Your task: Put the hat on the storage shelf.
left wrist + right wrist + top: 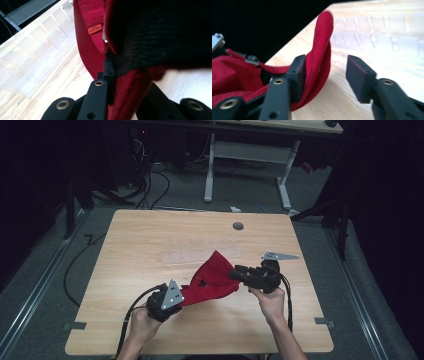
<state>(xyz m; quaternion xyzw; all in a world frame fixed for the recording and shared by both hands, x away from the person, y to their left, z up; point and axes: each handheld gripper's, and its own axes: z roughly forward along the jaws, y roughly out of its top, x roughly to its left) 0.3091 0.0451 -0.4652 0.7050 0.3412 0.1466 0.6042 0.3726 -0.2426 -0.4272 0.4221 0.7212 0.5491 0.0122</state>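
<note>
Red cap (212,280), brim up-and-away

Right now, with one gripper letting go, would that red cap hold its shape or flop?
The red cap probably flops: its cloth sags and folds between the grippers. The brim looks stiffer, standing curved. Likely light, hanging from the left gripper.

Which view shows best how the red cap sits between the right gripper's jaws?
The right gripper view: the red cap lies against one pad, and the other jaw stands clear of it, so the right gripper is open. The high view shows the cap between both grippers; the left gripper view shows its label and inner band.
</note>
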